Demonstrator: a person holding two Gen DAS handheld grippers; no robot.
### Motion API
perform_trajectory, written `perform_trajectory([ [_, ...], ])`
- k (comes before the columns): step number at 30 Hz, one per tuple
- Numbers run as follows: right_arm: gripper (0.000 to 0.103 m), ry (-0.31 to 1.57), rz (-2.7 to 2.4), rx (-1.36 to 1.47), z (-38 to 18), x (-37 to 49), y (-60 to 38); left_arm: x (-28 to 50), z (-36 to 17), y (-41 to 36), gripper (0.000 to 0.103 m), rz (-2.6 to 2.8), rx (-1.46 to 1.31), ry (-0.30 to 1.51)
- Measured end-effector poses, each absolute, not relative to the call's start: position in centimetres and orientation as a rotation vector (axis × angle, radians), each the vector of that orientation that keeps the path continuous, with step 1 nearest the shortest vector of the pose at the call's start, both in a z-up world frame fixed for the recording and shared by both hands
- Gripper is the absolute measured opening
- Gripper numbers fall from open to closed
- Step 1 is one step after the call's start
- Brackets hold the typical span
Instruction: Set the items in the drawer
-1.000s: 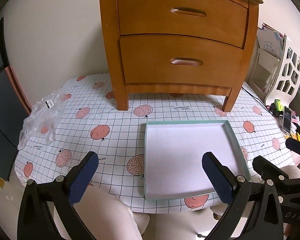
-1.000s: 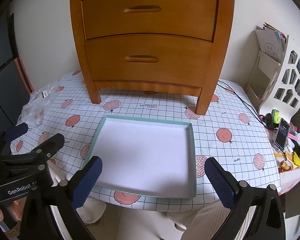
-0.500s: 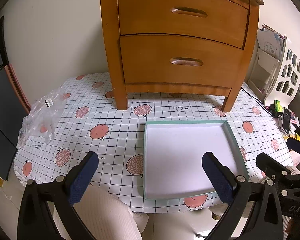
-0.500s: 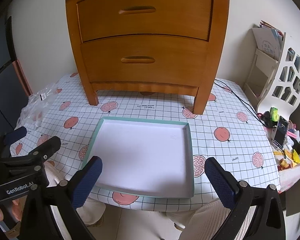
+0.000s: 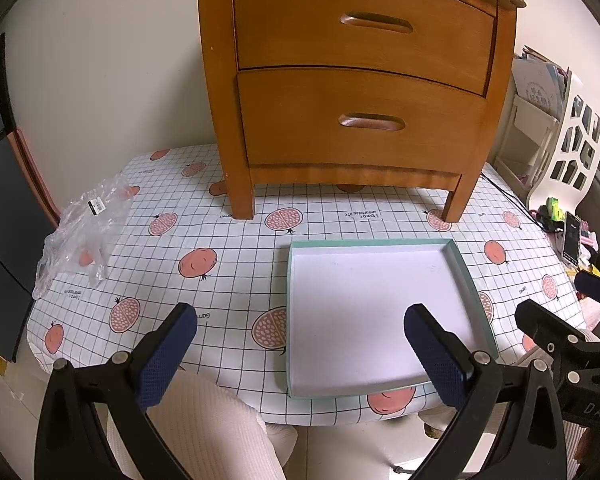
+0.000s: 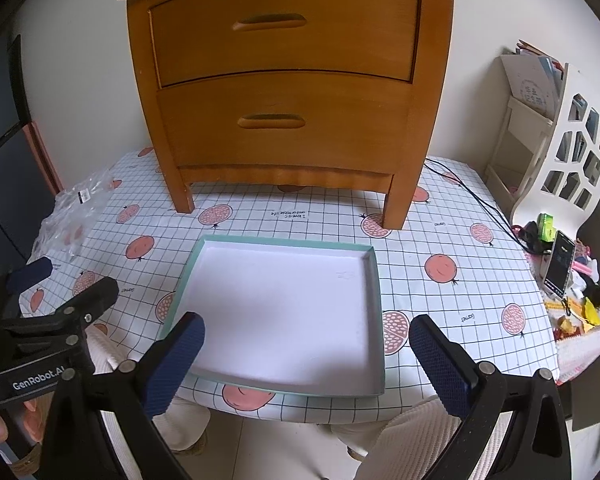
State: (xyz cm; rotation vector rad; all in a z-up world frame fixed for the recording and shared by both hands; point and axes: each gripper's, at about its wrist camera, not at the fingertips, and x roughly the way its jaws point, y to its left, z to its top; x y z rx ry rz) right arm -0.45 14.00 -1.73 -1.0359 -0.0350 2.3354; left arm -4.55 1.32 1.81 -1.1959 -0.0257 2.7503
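Opening stage. Left gripper (image 5: pixel 300 344) and right gripper (image 6: pixel 306 344) hovering near table edge, jaws wide apart, empty. Shallow white cardboard tray with teal rim (image 6: pixel 374 280) on pomegranate-print tablecloth (image 5: pixel 220 232). Both drawers of orange wooden nightstand (image 6: pixel 284 80) closed. Next: pulling lower recessed handle (image 6: pixel 271 121).

A two-drawer orange-brown wooden nightstand (image 5: pixel 360 92) stands upright, both drawers shut. Just before it a shallow white, teal-rimmed cardboard tray (image 5: pixel 376 308) lies flat, empty.

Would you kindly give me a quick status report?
Both grippers, left and right, open, empty. Both drawers shut. Tray empty on table. Nothing blocking.
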Motion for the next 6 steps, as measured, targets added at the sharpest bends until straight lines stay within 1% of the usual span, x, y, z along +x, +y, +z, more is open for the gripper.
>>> perform_trajectory([
  [6,0.103,-0.034,2.335,-1.035,-1.72,-0.42,14.08,-4.76,1.93,0.95,0.103,2.745,-1.180,-0.041],
])
